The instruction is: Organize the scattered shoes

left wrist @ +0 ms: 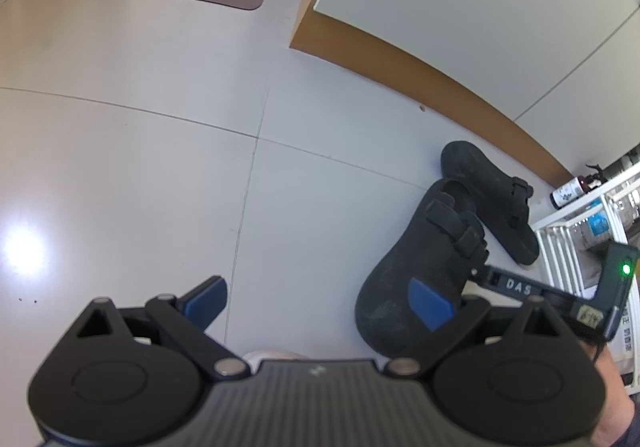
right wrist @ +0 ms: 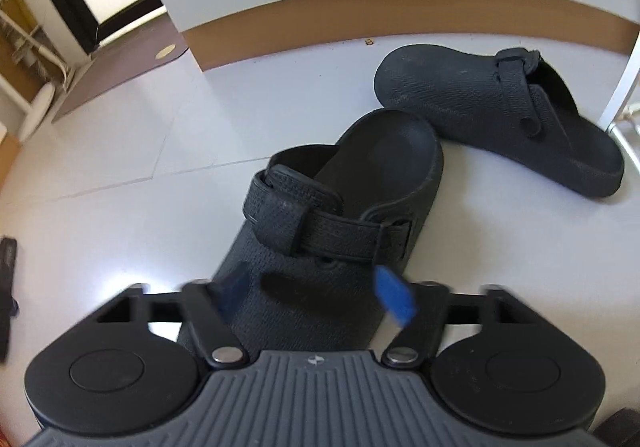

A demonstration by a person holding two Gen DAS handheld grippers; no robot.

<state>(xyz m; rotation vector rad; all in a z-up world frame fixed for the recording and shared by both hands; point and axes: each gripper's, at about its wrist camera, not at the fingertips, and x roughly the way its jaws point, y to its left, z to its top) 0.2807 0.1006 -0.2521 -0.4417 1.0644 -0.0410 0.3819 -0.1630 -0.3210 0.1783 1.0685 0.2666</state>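
Right wrist view: near black clog (right wrist: 320,231) on the floor (right wrist: 120,151), toe between spread pads of right hand-held gripper (right wrist: 316,297), long axis running away toward second clog (right wrist: 500,103) by the baseboard. Left hand-held gripper (left wrist: 320,305) open, farther off, empty.

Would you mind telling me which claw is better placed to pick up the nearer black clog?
Right. The right claw is open and already straddles the nearer clog, while the left claw hangs open mostly over bare floor beside it.
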